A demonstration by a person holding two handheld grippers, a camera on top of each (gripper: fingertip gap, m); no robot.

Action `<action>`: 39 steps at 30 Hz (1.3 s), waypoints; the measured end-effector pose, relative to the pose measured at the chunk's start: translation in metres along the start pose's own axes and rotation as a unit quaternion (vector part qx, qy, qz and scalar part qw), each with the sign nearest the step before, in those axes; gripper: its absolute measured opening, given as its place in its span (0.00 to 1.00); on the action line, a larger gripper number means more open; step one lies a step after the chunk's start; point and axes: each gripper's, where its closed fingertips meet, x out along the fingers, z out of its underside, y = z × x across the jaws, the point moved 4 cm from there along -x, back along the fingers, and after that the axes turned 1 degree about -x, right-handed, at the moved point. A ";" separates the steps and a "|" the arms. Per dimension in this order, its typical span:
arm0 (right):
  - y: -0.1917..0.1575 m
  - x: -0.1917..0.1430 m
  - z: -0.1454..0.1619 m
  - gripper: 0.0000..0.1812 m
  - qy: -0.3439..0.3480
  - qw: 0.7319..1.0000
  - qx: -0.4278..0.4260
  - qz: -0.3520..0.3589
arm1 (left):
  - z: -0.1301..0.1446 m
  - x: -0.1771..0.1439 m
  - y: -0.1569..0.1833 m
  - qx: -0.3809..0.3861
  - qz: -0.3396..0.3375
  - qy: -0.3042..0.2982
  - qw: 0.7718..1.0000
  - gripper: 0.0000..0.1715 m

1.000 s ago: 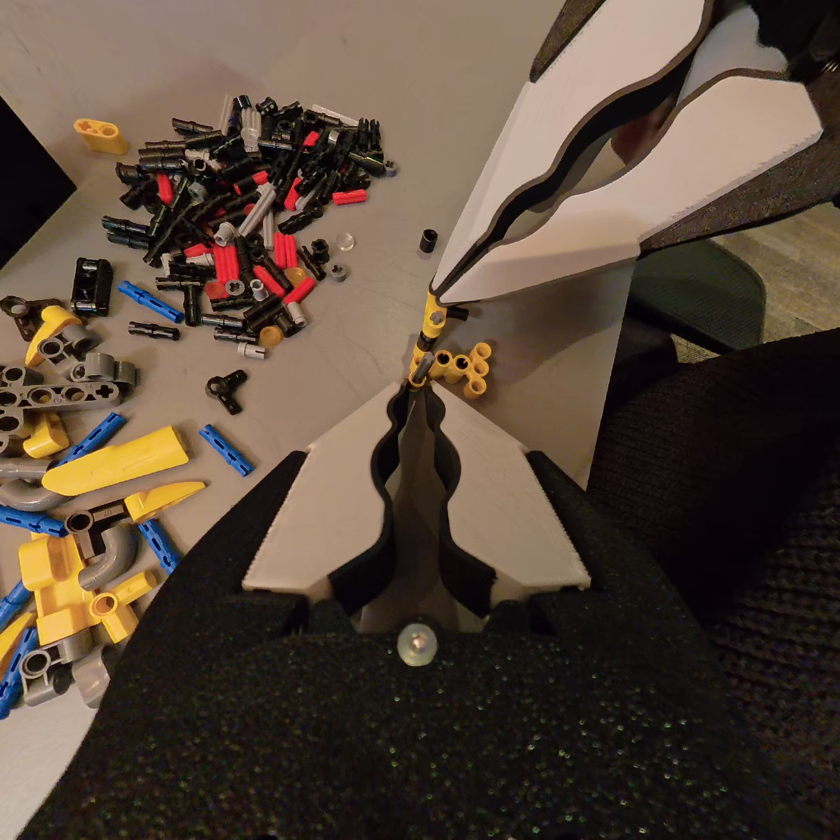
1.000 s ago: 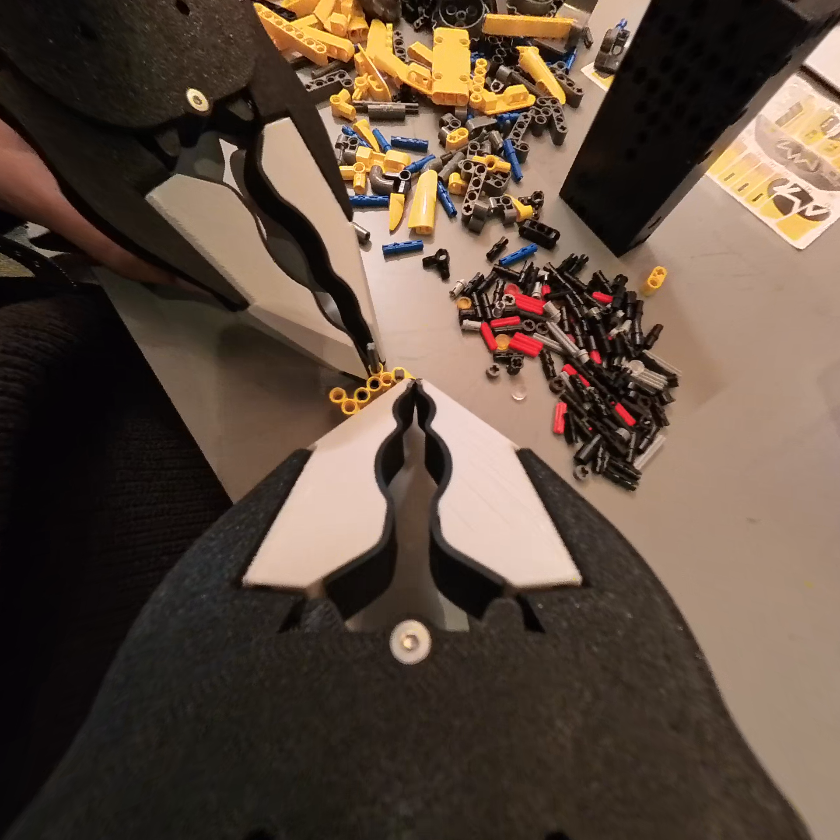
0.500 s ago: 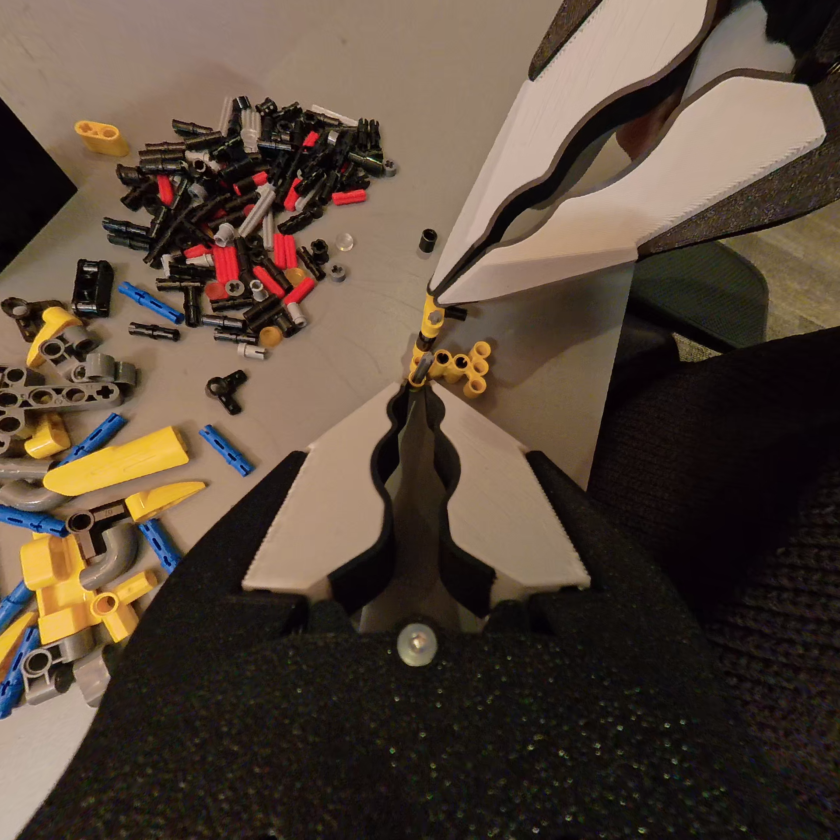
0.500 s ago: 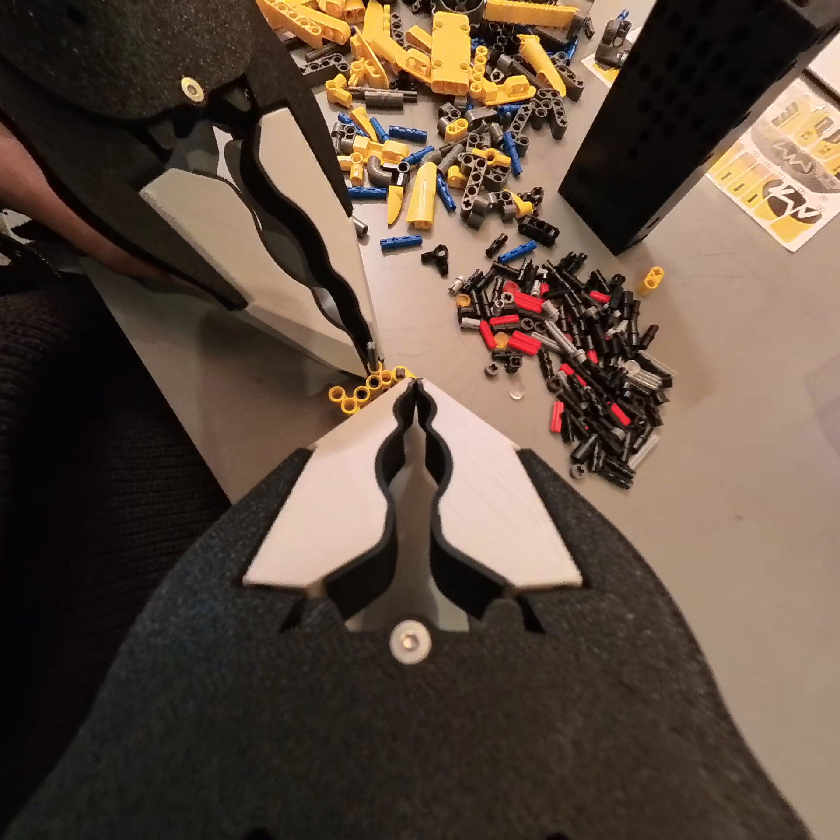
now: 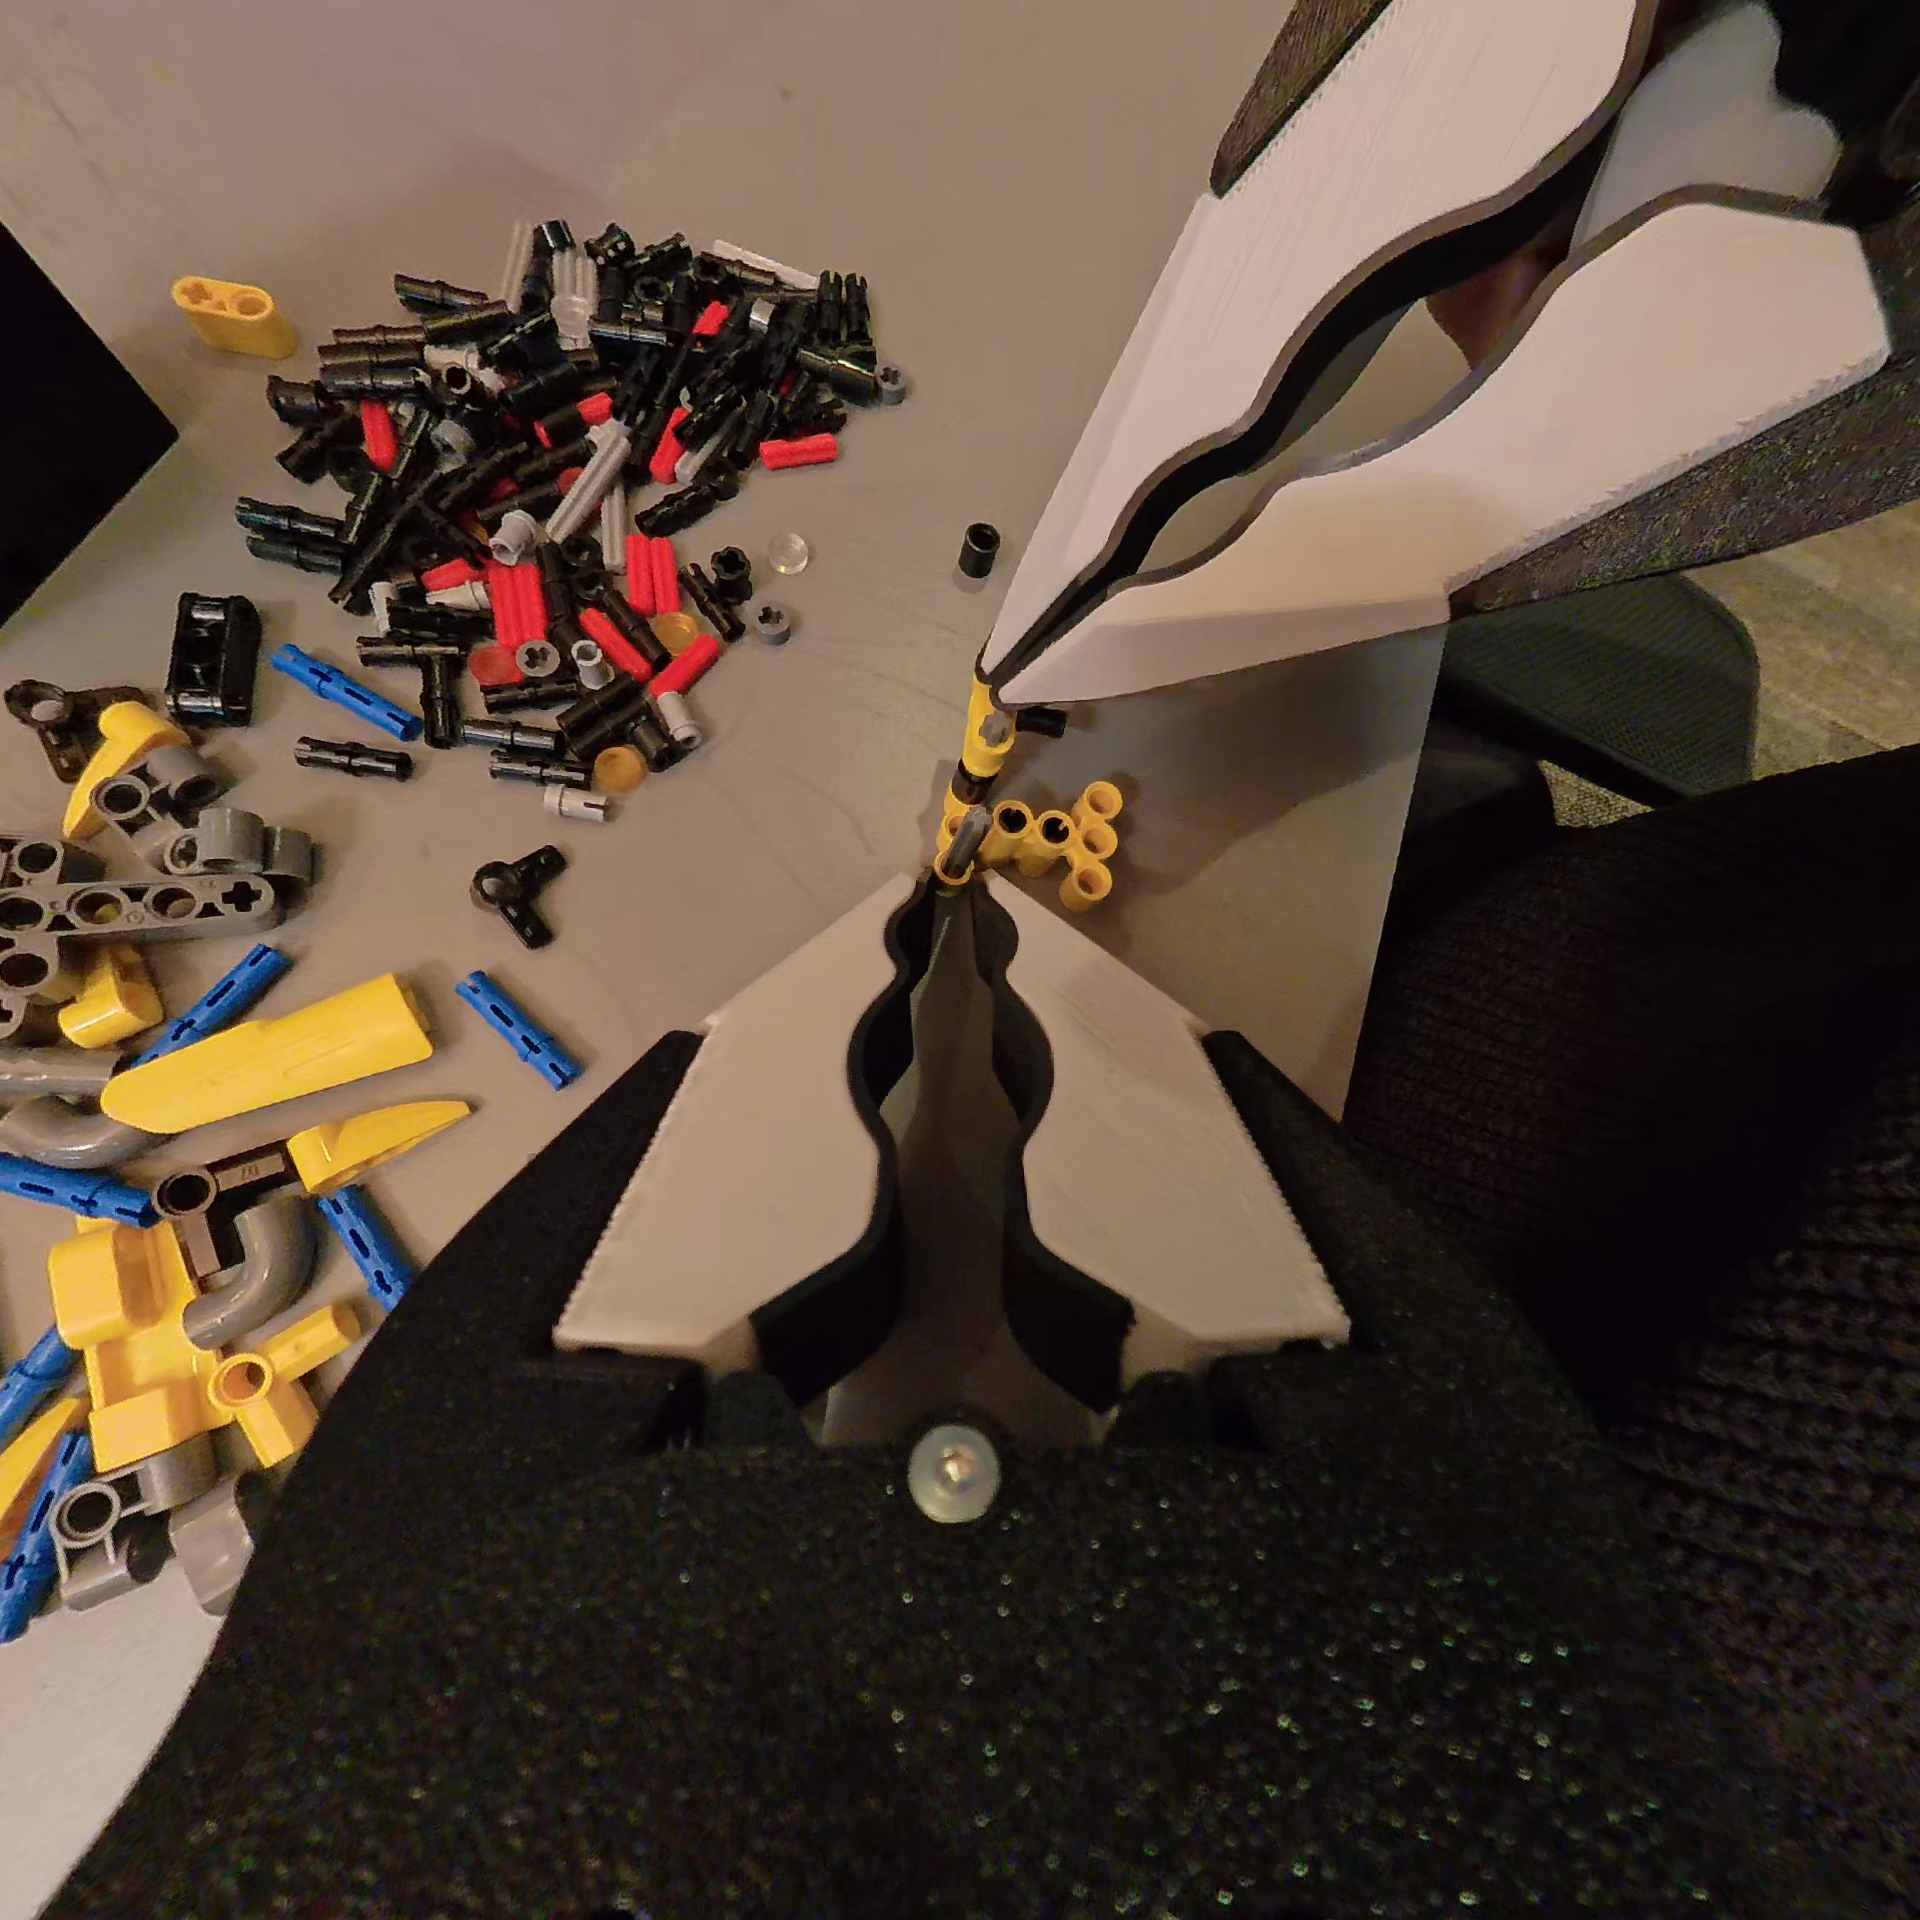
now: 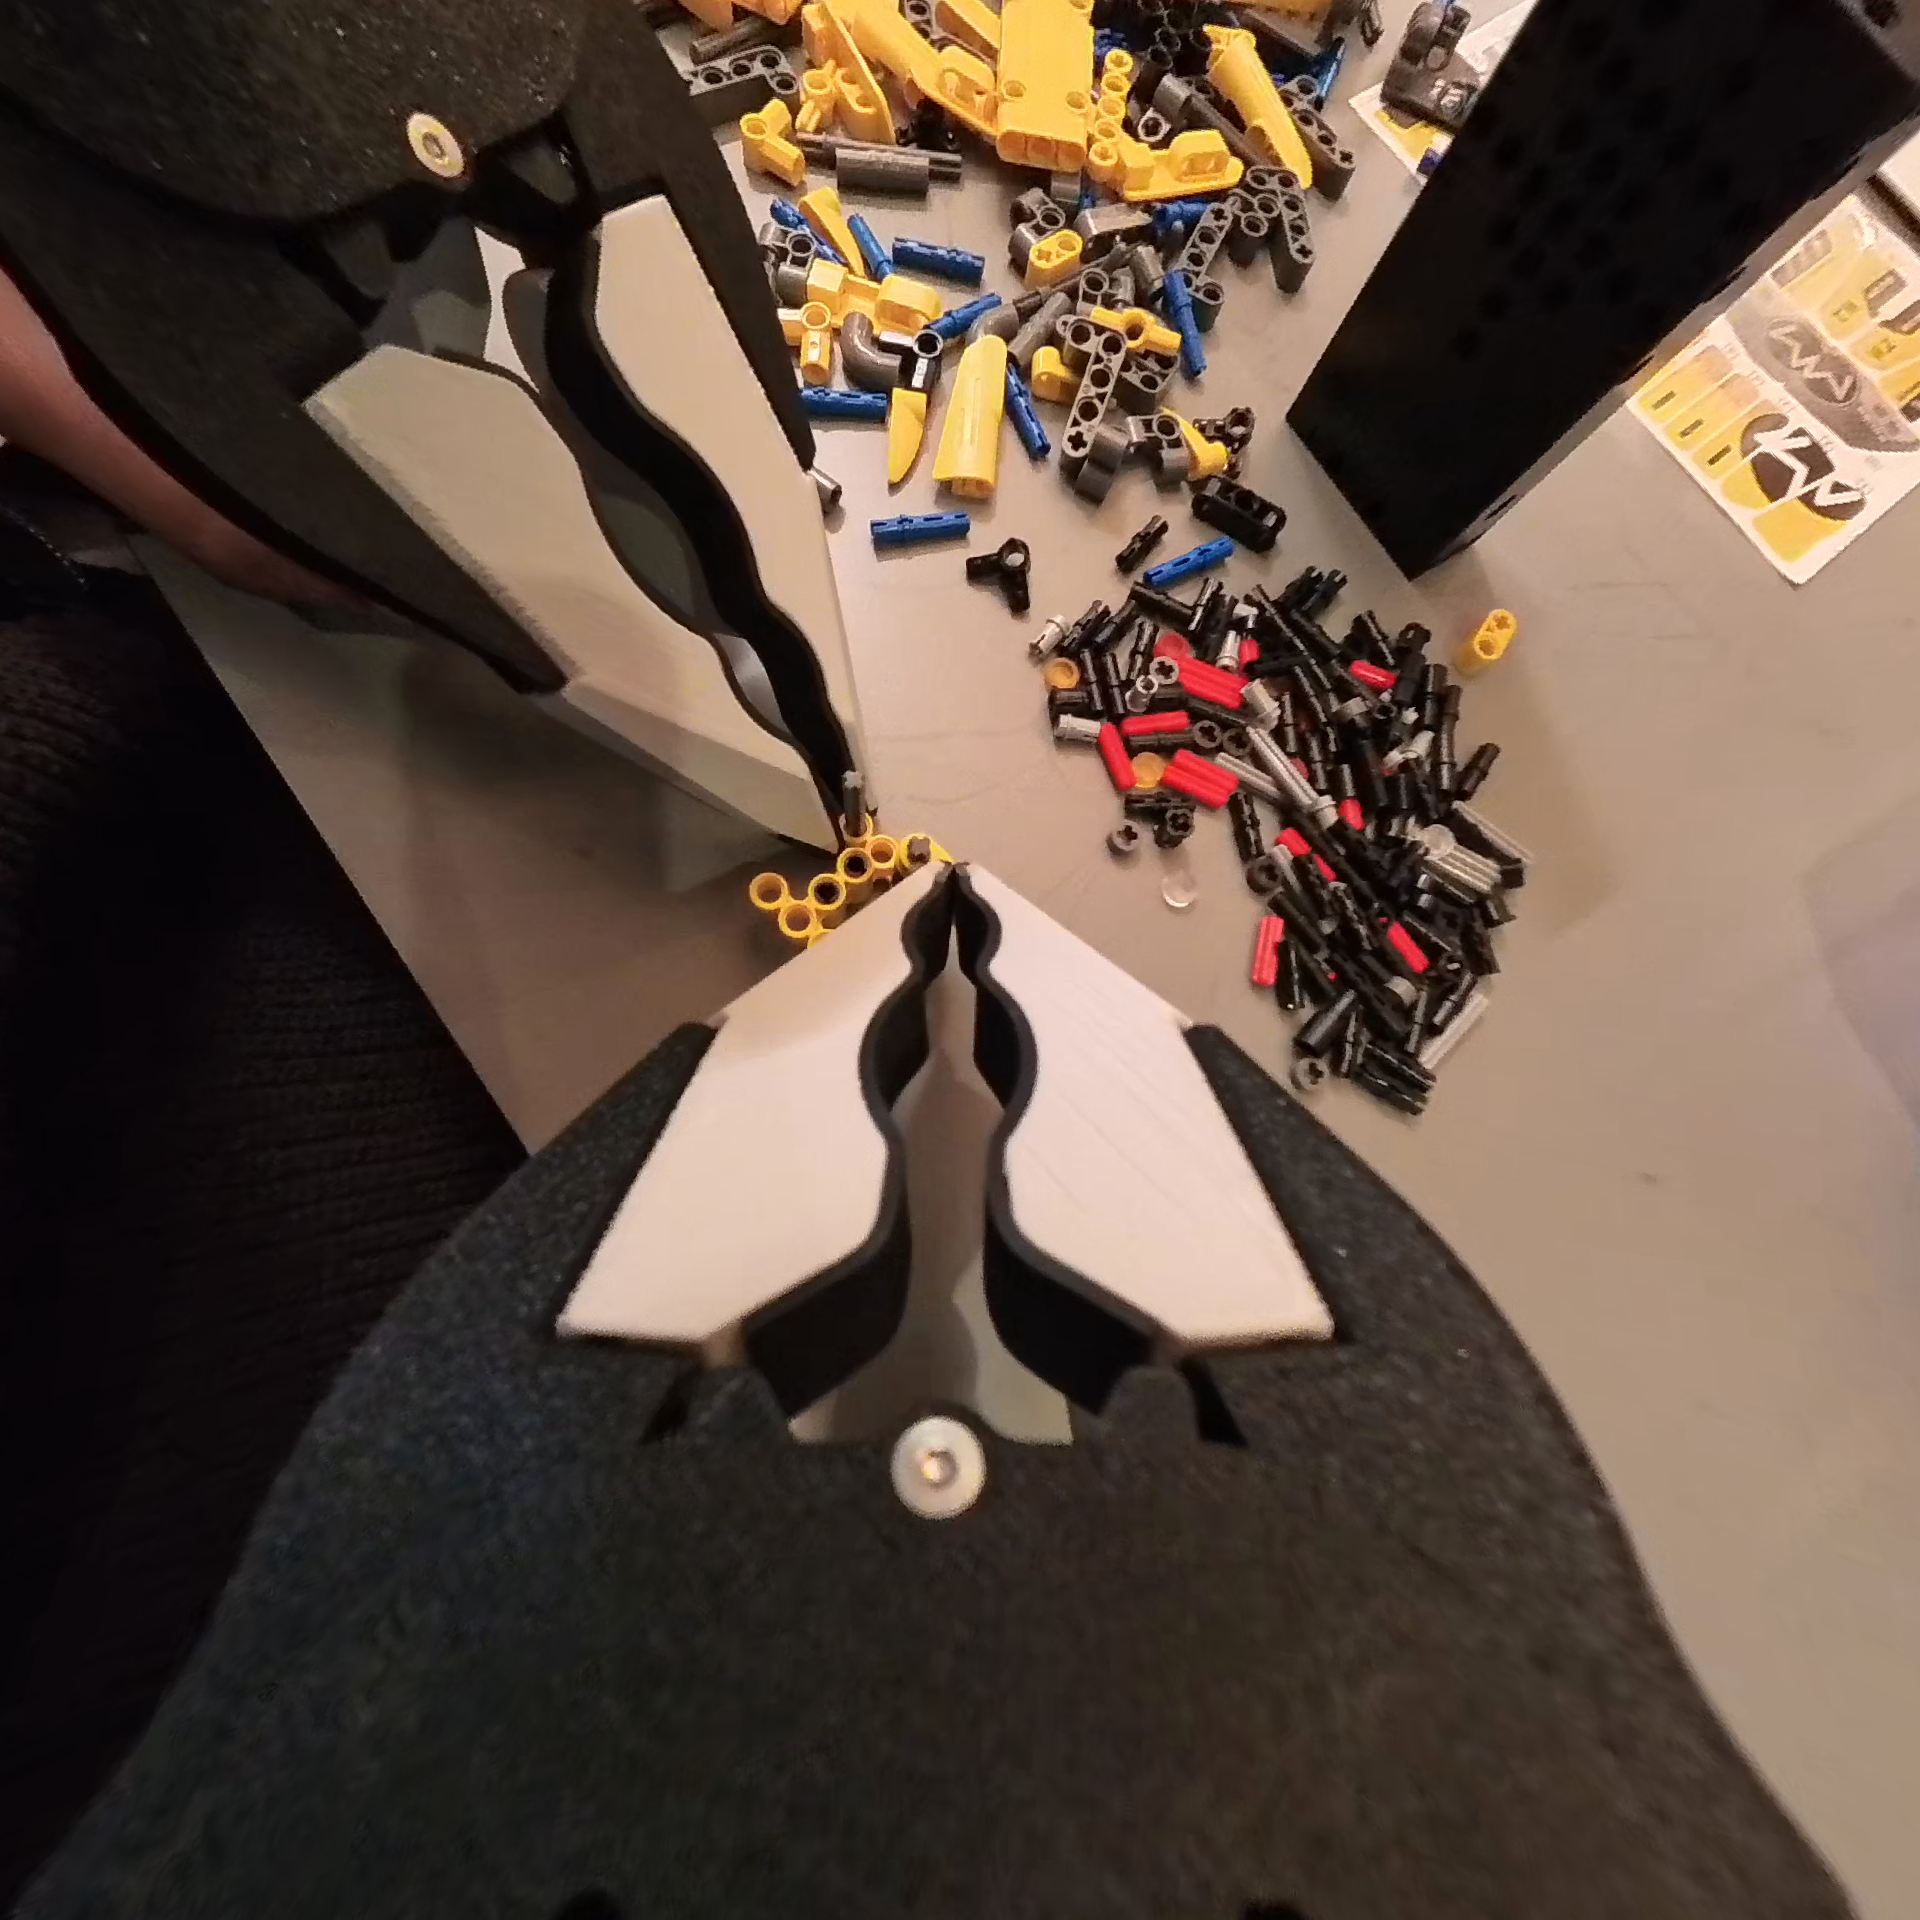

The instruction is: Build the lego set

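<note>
A small yellow holed beam assembly (image 5: 1051, 837) hangs above the near edge of the grey table (image 5: 727, 156). My left gripper (image 5: 961, 878) is shut on a short grey pin (image 5: 968, 834) that stands in one end hole of the beam. My right gripper (image 5: 987, 688) comes in from the upper right, shut on the beam's thin yellow upright end (image 5: 975, 740). In the right wrist view my right gripper (image 6: 951, 868) is shut over the yellow beam (image 6: 826, 888). The left gripper (image 6: 847, 812) holds the grey pin (image 6: 852, 787) just above it.
A heap of black, red and grey pins (image 5: 561, 499) (image 6: 1299, 810) lies mid-table. Yellow, blue and grey parts (image 5: 156, 1143) (image 6: 1039, 208) lie beyond. A black perforated box (image 6: 1558, 260) and a sticker sheet (image 6: 1808, 416) stand at the right. Dark knit clothing (image 5: 1662, 1143) borders the table edge. The grippers are tip to tip, or close to it.
Almost nothing. Both grippers stay shut at the yellow beam; the right wrist view has shifted only slightly.
</note>
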 end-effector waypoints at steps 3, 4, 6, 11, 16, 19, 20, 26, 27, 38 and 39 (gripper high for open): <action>0.000 0.001 0.000 0.00 -0.002 1.000 0.001 0.000 | 0.000 0.000 0.000 0.001 -0.001 0.000 1.000 0.04; 0.000 0.001 0.001 0.00 -0.002 1.000 0.003 -0.001 | 0.000 0.000 0.000 0.001 -0.001 0.000 1.000 0.04; 0.000 0.002 0.001 0.00 -0.002 1.000 0.005 -0.001 | 0.000 0.000 0.000 0.001 -0.001 0.000 1.000 0.04; 0.000 0.003 0.002 0.00 -0.004 1.000 0.006 -0.002 | 0.000 0.000 0.000 0.000 0.000 0.000 1.000 0.04; -0.001 0.003 0.001 0.00 -0.006 1.000 -0.001 0.004 | 0.000 0.000 0.000 0.000 0.000 0.000 1.000 0.04; -0.001 0.002 0.001 0.00 -0.009 1.000 -0.006 0.008 | 0.000 0.000 0.000 0.000 0.000 0.000 1.000 0.04; -0.002 0.002 0.001 0.00 -0.011 1.000 -0.008 0.009 | 0.000 0.000 0.000 0.000 0.000 0.000 1.000 0.04; -0.002 0.001 0.002 0.00 0.007 1.000 -0.005 0.005 | 0.000 0.000 0.000 0.005 -0.004 0.000 1.000 0.04; -0.002 0.000 0.002 0.00 0.011 1.000 0.001 0.001 | 0.000 0.000 0.001 0.007 -0.006 0.000 1.000 0.04; 0.000 -0.014 0.007 0.00 0.065 0.998 0.026 0.001 | 0.000 0.000 0.000 0.000 0.000 0.000 1.000 0.04; -0.003 -0.014 0.007 0.00 0.068 0.997 0.030 -0.010 | 0.000 0.000 0.000 0.000 0.001 0.000 1.000 0.04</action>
